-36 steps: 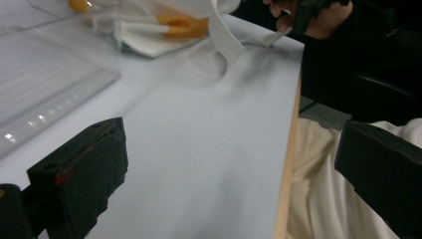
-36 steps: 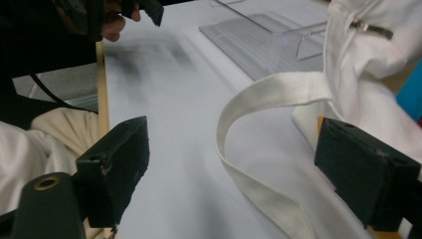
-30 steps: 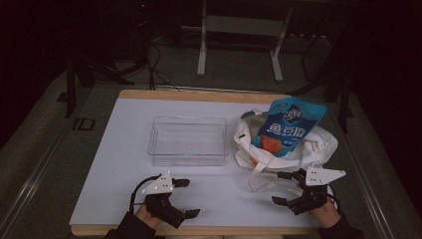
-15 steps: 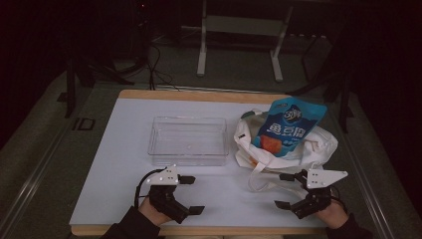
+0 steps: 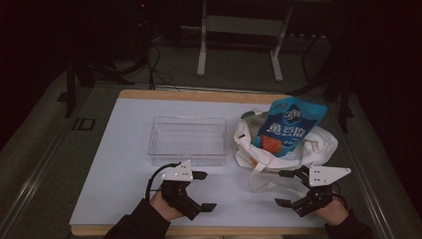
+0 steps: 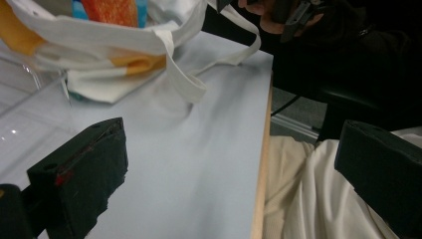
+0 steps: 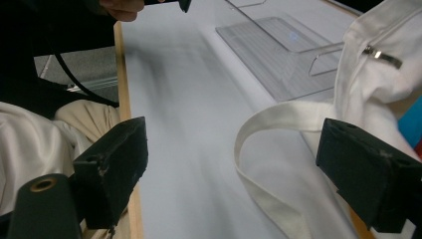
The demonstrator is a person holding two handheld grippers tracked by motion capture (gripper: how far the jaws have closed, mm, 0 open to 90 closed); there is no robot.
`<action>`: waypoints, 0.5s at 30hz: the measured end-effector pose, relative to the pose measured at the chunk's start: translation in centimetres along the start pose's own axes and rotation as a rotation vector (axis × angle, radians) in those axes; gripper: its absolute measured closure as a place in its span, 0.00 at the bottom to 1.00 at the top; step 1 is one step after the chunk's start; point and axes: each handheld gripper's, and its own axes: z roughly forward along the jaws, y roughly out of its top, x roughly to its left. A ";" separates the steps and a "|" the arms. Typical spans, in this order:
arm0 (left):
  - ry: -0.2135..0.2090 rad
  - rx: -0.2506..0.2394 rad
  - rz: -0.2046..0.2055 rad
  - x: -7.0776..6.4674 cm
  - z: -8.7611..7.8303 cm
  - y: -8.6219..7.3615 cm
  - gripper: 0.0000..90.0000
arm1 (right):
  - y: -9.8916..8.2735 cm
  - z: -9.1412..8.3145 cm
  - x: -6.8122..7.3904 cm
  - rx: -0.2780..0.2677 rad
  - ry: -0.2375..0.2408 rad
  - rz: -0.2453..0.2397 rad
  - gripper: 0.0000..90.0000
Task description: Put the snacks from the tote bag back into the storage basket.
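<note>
Well, both grippers, left (image 5: 205, 190) and right (image 5: 284, 188), gape wide and empty; the right should close squarely on the near bag strap (image 7: 259, 149) (not the cloth).

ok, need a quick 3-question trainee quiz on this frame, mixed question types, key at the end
1. True or false: the blue snack bag lies inside the clear tray.
2. Multiple choice: the white tote bag sits where, relative to the tray? A) to its left B) to its right C) on top of it
3. Short answer: what state are the left tool and the right tool in, and do they hold anything?

Key
1. False: it sticks out of the tote bag.
2. B
3. Both open, holding nothing; the tote's strap lies on the table between the right tool's jaws.
</note>
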 end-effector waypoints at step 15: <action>-0.008 -0.024 0.040 1.8 1.7 3.8 0.01 | 1.9 -1.8 -1.3 -0.043 -0.064 -0.028 0.15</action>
